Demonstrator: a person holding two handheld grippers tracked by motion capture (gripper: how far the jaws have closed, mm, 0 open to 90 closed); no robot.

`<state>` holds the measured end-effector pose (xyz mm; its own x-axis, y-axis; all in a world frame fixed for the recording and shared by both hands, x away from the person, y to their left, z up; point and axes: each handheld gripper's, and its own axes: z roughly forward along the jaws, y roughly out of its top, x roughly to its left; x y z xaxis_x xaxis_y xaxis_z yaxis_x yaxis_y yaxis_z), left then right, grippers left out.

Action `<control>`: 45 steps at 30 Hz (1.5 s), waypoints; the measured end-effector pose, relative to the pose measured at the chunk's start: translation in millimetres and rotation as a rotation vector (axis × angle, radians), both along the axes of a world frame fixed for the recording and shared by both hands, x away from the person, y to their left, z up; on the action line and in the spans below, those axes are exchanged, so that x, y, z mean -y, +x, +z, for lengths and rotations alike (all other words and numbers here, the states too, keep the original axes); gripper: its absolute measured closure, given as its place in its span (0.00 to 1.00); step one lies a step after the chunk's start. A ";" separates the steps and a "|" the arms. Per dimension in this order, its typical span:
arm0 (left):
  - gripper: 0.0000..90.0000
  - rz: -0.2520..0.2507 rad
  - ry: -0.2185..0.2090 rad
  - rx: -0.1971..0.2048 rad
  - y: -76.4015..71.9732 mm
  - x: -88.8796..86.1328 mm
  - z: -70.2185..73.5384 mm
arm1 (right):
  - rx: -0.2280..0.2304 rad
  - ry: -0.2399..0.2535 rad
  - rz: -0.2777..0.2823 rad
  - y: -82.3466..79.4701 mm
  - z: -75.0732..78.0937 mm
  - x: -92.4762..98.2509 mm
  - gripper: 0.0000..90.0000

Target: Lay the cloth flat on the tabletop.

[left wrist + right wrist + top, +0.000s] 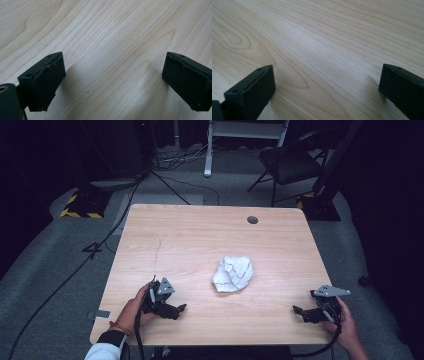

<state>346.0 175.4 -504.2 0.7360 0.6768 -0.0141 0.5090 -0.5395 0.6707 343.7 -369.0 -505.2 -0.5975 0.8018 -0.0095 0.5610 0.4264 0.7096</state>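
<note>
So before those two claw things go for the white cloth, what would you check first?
1. Left gripper fingers apart, nothing between: ok.
2. Right gripper fingers apart, nothing between: ok.
3. White cloth lies crumpled mid-table, apart from both grippers: ok.
4. Bare table between each gripper and the cloth: ok.
5. Cloth's edges or corners findable for a grasp: cannot tell, it is bunched up.
6. Cables clear of the cloth: ok.

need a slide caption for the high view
Crumpled white cloth on a wooden table, with the left hand-held gripper and right hand-held gripper open at either side.
</note>
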 end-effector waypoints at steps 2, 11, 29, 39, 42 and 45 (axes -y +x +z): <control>0.05 0.011 0.001 0.002 -0.7 1.2 -0.2 | 0.003 -0.001 -0.001 -0.2 0.0 -0.4 0.01; 0.05 0.038 0.001 -0.001 -3.7 2.6 0.0 | -0.002 0.002 0.027 2.2 0.1 -1.5 0.01; 0.00 0.026 0.011 -0.007 -0.3 7.0 -0.5 | 0.001 0.000 0.215 14.3 0.0 -15.3 0.01; 0.00 -0.006 0.009 -0.011 0.4 6.8 -0.5 | -0.001 -0.003 0.279 20.0 0.2 -24.0 0.01; 0.00 -0.031 0.009 -0.009 1.7 6.8 -0.6 | -0.005 0.000 0.272 21.3 0.6 -26.0 0.04; 0.00 -0.058 0.008 -0.011 3.4 9.1 -0.6 | 0.019 0.015 0.296 26.0 4.6 -33.6 0.23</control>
